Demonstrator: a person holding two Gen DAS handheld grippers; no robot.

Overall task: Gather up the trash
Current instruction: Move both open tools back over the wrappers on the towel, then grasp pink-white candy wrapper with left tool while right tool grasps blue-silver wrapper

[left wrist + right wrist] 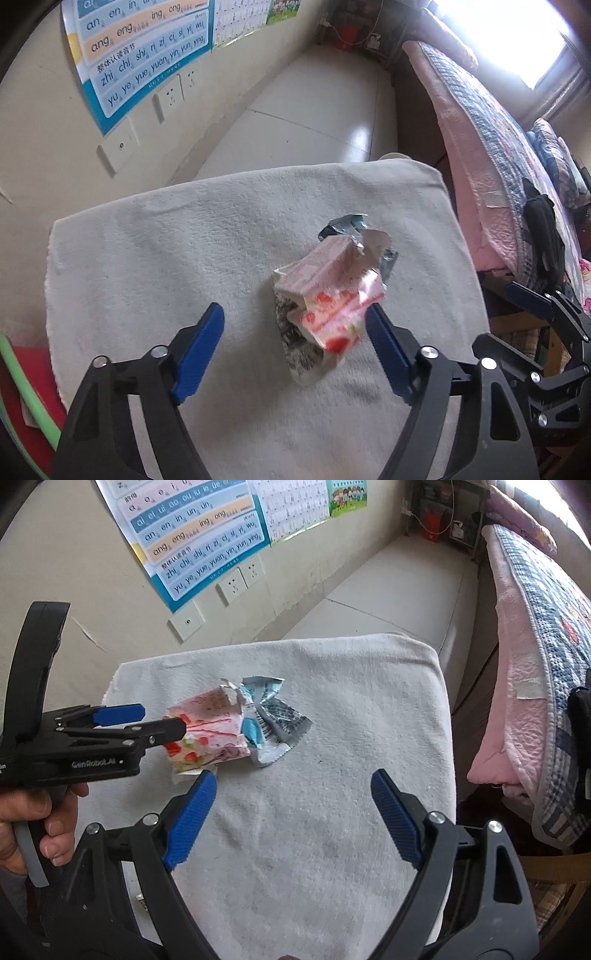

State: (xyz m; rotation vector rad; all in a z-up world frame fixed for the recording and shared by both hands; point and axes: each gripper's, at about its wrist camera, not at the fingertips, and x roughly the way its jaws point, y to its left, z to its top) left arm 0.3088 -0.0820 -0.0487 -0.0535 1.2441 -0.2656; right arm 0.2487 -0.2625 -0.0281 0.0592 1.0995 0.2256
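Observation:
A crumpled pink wrapper with strawberries [328,295] [207,734] lies on a white towel [166,251] [351,709]. Against its far side are a light blue wrapper [258,698] and a grey foil wrapper [290,720]; the left wrist view shows only a foil edge [345,225]. My left gripper [292,308] [162,720] straddles the pink wrapper, open: the right pad touches it, the left pad stands well off. My right gripper [293,775] is open over bare towel, just nearer than the pile, nothing between its fingers.
A person's hand [37,812] holds the left gripper's handle. A bed with a pink and plaid quilt [498,166] [535,646] runs along the right. The wall with posters and sockets [162,99] is at the left. A green hoop [29,387] lies over something red, lower left.

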